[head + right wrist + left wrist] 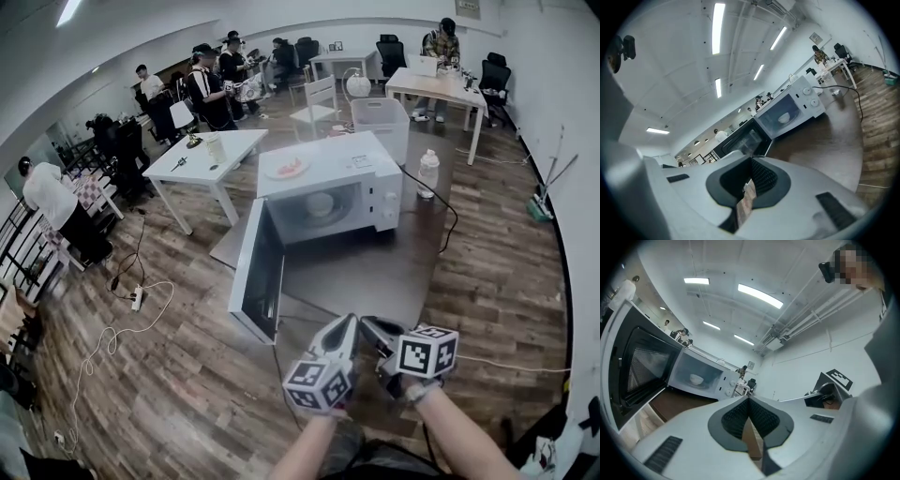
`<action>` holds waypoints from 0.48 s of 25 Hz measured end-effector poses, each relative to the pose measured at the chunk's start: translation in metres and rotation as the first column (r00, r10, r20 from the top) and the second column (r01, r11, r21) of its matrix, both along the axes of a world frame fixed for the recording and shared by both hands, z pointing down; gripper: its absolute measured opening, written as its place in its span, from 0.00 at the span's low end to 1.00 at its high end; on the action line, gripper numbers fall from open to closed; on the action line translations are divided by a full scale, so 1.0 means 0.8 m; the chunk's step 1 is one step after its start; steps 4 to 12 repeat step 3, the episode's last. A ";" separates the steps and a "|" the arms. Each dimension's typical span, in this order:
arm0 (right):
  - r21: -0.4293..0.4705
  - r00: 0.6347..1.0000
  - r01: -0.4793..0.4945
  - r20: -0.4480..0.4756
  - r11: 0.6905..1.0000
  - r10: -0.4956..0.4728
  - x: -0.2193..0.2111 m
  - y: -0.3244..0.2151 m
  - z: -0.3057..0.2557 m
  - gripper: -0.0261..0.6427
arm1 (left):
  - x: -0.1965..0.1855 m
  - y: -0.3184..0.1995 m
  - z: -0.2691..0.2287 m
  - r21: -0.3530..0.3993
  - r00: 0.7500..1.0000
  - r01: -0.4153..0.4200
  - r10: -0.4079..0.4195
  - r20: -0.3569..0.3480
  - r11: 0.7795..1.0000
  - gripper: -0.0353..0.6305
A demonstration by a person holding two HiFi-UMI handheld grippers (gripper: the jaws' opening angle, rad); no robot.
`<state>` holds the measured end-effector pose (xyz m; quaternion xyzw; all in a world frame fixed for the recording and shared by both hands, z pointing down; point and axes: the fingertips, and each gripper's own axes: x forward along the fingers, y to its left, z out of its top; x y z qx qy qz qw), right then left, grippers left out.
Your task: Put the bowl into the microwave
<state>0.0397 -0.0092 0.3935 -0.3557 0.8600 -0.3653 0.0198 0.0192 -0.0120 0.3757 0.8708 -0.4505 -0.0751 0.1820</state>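
Your left gripper (345, 326) and right gripper (377, 330), both closed and empty, face the bowl (319, 203) inside the microwave (330, 157); the open door (255, 272) lies nearer your left.

The person's left gripper (345, 328) showed pale grey-white jaws tapering to a point. The right gripper (375, 330) looked darker round its tips. Each carried a marker cube, the left cube (319, 384) and the right cube (427, 352), faced with black square patterns on white and edged in black. Bare forearms (459, 436) ran back from both, above a dark grey garment (370, 461). In the gripper views, each pair of smooth, light grey jaws framed black ribbed pads (759, 417) set in a dark grey collar. Slotted dark grip strips (664, 453) lay along the shell. A printed strip (746, 202) sat between the right gripper's pads.
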 end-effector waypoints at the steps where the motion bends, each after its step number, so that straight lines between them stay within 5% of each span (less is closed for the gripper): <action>1: -0.006 1.000 -0.002 0.006 1.000 0.002 0.005 0.005 0.000 0.04 | 0.006 0.005 0.000 -0.003 1.000 0.000 0.000 -0.001 1.000 0.05; 12: -0.019 1.000 -0.007 0.014 1.000 0.007 0.017 0.015 0.002 0.04 | 0.018 0.017 0.002 -0.008 1.000 0.000 0.000 -0.004 1.000 0.05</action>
